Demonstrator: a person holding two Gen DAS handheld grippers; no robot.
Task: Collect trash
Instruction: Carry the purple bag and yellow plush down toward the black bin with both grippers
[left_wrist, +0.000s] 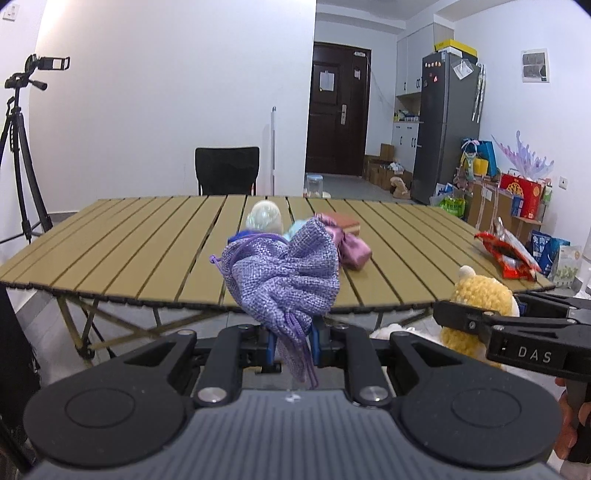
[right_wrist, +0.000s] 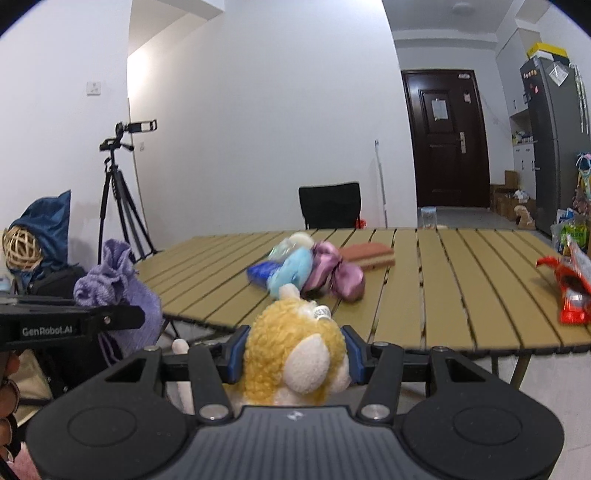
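Observation:
My left gripper (left_wrist: 293, 345) is shut on a purple woven drawstring pouch (left_wrist: 284, 273), held up in front of the slatted table's near edge; the pouch (right_wrist: 118, 284) also shows at the left of the right wrist view. My right gripper (right_wrist: 293, 360) is shut on a yellow and white plush toy (right_wrist: 295, 354), seen too at the right of the left wrist view as the plush (left_wrist: 480, 291). On the table (right_wrist: 461, 295) lie a red snack wrapper (right_wrist: 570, 291), a blue packet (right_wrist: 264, 273), a light blue plush (right_wrist: 291, 271), a pink satin pouch (right_wrist: 334, 275) and a brown sponge-like block (right_wrist: 369, 254).
A black chair (left_wrist: 227, 170) stands behind the table. A camera tripod (left_wrist: 22, 147) is at the left wall. Boxes, bags and a grey fridge (left_wrist: 447, 122) crowd the right side. A dark door (left_wrist: 338, 107) is at the back. A clear jar (left_wrist: 314, 184) sits on the floor.

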